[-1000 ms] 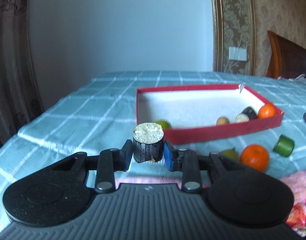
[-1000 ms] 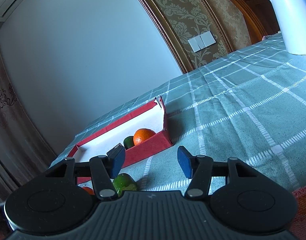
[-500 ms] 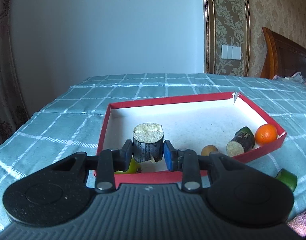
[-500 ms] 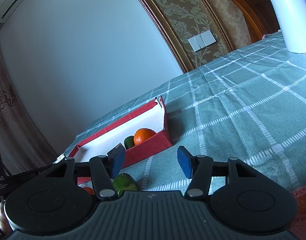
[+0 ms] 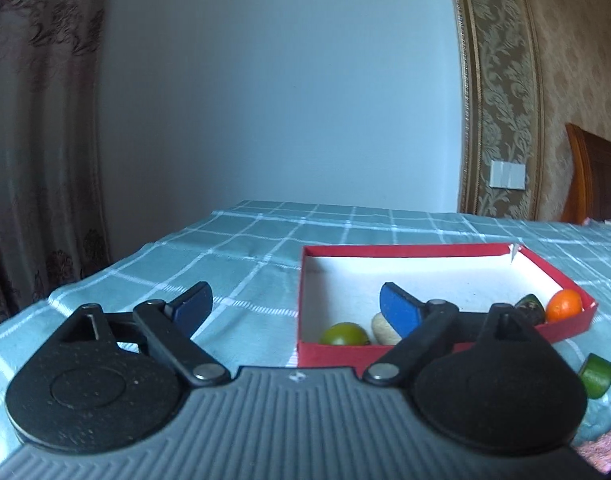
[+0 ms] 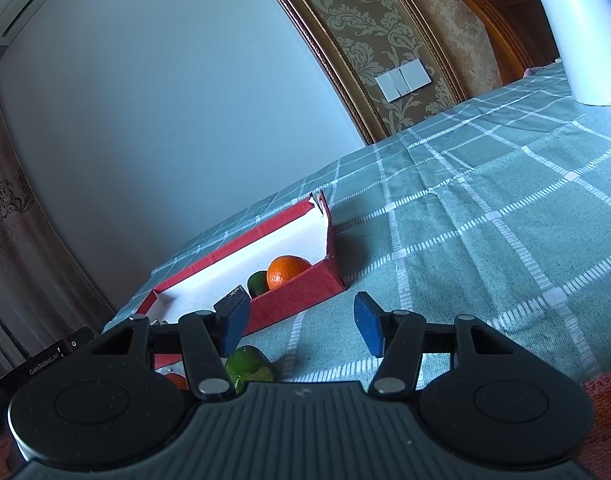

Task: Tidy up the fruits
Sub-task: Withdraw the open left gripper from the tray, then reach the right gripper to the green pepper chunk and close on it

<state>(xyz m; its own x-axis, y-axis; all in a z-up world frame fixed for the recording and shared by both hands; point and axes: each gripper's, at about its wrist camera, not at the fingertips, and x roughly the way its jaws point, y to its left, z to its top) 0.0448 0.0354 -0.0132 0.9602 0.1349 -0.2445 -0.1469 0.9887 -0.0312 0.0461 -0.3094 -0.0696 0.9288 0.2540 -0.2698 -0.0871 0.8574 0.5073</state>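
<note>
Red box [image 5: 385, 350], long axis left-right.

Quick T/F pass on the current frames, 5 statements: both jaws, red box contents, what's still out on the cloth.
1. The left gripper holds a cane piece. False: its jaws are spread wide with nothing between them.
2. An orange sits inside the red box. True.
3. The right gripper has its jaws open. True.
4. The red box holds only the orange. False: a green fruit, a pale-ended cane piece and a dark cane piece also lie in it.
5. A green cut piece lies on the checked cloth, outside the box. True.
</note>
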